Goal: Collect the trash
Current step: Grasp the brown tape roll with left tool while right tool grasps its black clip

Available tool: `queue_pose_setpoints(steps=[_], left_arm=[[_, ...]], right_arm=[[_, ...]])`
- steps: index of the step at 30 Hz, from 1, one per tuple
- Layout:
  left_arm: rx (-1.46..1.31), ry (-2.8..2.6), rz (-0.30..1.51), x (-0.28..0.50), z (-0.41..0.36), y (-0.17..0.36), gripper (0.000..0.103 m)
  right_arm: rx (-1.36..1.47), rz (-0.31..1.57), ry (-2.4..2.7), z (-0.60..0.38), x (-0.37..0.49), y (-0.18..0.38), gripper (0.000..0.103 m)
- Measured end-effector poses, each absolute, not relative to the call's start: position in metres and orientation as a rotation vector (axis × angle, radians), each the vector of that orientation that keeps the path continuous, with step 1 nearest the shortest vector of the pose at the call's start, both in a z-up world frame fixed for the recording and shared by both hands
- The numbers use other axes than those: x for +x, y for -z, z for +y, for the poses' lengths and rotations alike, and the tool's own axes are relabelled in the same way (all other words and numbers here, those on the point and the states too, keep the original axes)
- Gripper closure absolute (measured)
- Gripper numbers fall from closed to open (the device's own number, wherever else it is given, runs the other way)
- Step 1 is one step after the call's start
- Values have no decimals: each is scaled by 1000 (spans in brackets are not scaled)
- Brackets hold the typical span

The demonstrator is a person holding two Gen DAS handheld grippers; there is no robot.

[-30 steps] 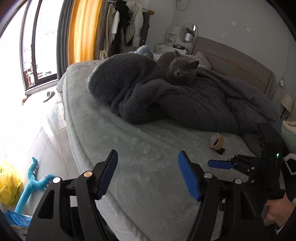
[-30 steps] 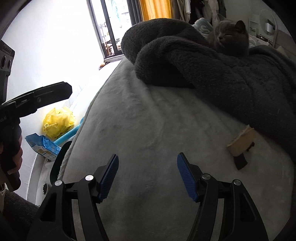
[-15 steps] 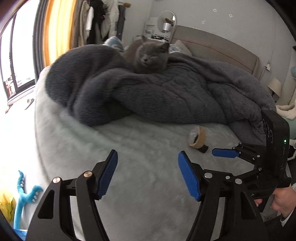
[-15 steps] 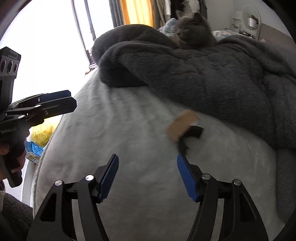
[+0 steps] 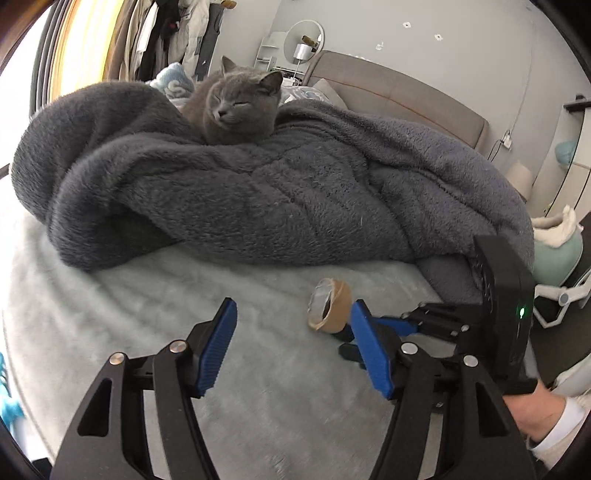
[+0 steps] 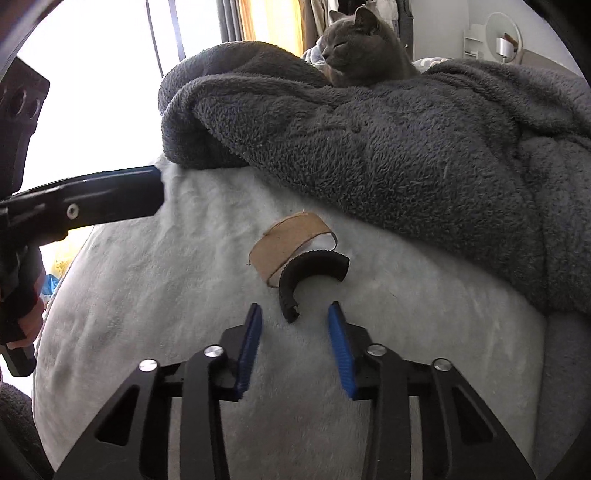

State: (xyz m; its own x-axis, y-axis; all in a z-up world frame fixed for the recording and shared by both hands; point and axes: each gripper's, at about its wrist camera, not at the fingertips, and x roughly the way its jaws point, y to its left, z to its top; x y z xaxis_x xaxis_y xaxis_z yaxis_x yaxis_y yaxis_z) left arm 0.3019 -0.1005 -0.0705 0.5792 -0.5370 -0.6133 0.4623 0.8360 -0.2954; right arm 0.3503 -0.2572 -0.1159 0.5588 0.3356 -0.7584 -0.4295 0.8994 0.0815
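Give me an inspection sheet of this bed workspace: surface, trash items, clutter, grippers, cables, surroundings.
Surface: pale fleece bed cover, bare in front; dark grey blanket heaped behind.
Job's things: empty cardboard tape roll lying on the cover; curved black ribbed piece against its near edge.
Clutter: grey cat resting on the blanket, eyes shut.
Grippers: right hand-held gripper closing, the black piece's end just ahead of its pads, not yet pinched; left hand-held gripper closing, nothing between its pads.
Cables: one thin cable on the wall by the headboard.
Surroundings: round mirror, hanging clothes, bright window.
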Motion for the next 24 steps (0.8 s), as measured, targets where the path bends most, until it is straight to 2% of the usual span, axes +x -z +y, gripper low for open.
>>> queue_pose_setpoints(steps=[5, 24], left_arm=[[-96, 613, 769, 309, -120, 76, 40], [-179, 634, 847, 329, -151, 107, 55]], right_arm=[[-128, 845, -489, -259, 351, 119, 79], [-64, 830, -562, -260, 358, 122, 92]])
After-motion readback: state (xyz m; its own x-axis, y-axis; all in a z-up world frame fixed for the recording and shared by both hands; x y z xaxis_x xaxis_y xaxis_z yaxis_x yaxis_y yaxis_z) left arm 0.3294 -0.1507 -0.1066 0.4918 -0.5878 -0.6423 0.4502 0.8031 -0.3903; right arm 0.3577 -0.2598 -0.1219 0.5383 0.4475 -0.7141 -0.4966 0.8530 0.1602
